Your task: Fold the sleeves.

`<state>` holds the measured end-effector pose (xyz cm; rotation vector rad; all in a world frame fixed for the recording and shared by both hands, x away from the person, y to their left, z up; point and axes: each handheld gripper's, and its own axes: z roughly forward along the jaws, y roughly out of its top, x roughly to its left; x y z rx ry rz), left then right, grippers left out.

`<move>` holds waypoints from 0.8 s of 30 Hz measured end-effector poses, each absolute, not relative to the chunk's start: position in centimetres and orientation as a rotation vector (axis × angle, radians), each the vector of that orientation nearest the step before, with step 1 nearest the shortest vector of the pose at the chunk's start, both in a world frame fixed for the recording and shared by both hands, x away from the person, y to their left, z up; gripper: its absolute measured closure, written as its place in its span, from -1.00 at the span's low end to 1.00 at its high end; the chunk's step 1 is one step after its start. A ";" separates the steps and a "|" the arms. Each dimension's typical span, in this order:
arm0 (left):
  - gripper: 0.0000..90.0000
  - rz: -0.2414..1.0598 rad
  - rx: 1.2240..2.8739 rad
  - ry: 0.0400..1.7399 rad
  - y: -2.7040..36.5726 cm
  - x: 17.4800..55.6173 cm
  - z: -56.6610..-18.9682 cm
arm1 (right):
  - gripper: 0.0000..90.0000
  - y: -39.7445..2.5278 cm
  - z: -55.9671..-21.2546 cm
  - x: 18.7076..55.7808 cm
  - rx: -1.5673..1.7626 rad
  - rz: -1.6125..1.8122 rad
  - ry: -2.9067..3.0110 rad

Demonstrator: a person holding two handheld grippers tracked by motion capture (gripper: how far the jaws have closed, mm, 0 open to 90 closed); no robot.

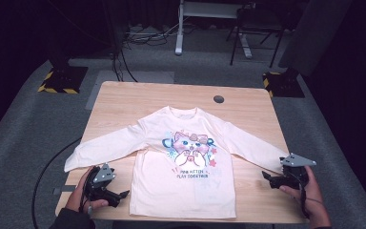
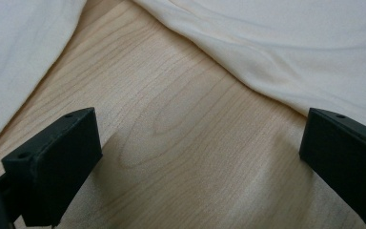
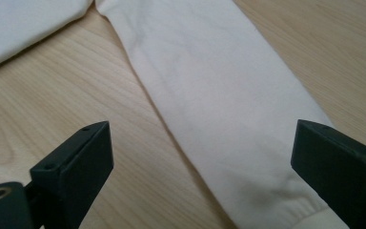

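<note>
A cream long-sleeved shirt [image 1: 186, 157] with a cartoon cat print lies flat and face up on the wooden table [image 1: 124, 105], both sleeves spread out. My left gripper [image 1: 120, 194] rests near the table's front left, between the left sleeve and the shirt's hem corner. It is open, with bare wood between its jaws [image 2: 198, 143]; shirt fabric [image 2: 286, 52] lies just beyond. My right gripper [image 1: 268, 177] is at the front right, open, its jaws standing either side of the right sleeve [image 3: 219, 109] near the cuff [image 3: 295, 212], not closed on it.
A round black grommet [image 1: 218, 99] sits in the table near its far edge. The table's right edge is close to my right hand [image 1: 310, 191]. Beyond the table are grey carpet, cables and stands with yellow-black bases [image 1: 59, 81].
</note>
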<state>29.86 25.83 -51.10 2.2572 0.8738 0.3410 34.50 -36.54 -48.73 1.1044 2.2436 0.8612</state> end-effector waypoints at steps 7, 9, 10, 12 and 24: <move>-1.00 0.341 2.257 0.874 25.8 29.9 -51.1 | -0.84 -37.3 -48.8 35.8 1.119 0.843 2.232; -1.00 0.342 2.257 0.874 25.8 29.9 -51.1 | -0.84 -37.5 -48.9 36.1 1.133 0.834 2.229; -1.00 0.342 2.257 0.873 25.8 29.9 -51.1 | -0.84 -37.5 -49.0 36.3 1.135 0.830 2.230; -1.00 0.342 2.257 0.873 25.8 29.9 -51.1 | -0.84 -37.7 -49.1 36.5 1.143 0.827 2.230; -1.00 0.340 2.257 0.875 25.8 29.9 -51.1 | -0.81 -39.0 -49.5 38.2 1.162 0.815 2.221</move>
